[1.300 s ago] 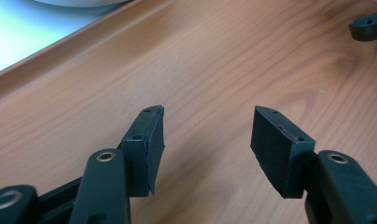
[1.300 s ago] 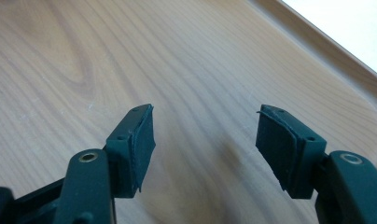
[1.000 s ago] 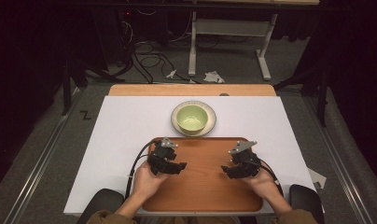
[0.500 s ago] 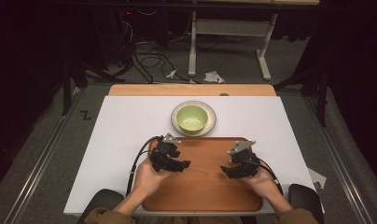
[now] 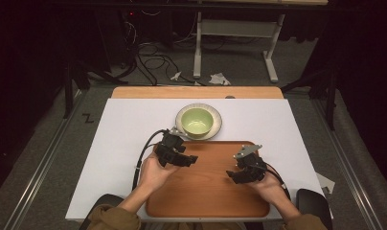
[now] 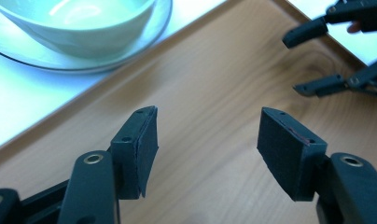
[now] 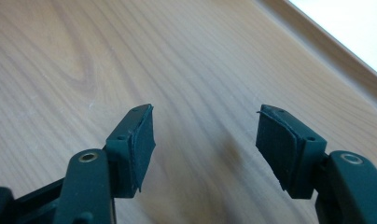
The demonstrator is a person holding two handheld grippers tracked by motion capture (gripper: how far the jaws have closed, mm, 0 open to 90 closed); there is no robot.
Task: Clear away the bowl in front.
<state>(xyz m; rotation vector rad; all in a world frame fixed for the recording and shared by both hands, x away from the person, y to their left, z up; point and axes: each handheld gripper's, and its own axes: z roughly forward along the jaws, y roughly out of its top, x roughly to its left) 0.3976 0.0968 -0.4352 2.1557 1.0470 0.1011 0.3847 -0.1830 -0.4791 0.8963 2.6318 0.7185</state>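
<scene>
Reaching: the left gripper (image 5: 189,159) hovers over the far left corner of the wooden tray (image 5: 206,191), nearest the green bowl (image 5: 197,120), which I take as the thing being gone for
Bowl: it sits on a pale plate (image 5: 215,132) just beyond the tray's far rim, on the white table (image 5: 119,143); in the left gripper view the bowl (image 6: 79,23) and plate (image 6: 46,60) lie up and to the left of the jaws
Left claw: spread wide, nothing between the jaws, bare tray wood under them
Right claw: the right gripper (image 5: 230,176) is also spread and empty, over the right half of the tray, well apart from the bowl
Risk, rim: a low approach could catch the tray's raised far rim, which lies between the jaws and the bowl
Risk, plate: pinching the bowl's smooth wall could let it slip or drag the plate; a nudge might slide both toward the table's far edge
Risk, cable: the left gripper's cable (image 5: 141,158) loops beside the tray and could snag on its corner
Open room: white table lies free on both sides of the bowl; the tray itself is bare, leaving the right gripper room to move
</scene>
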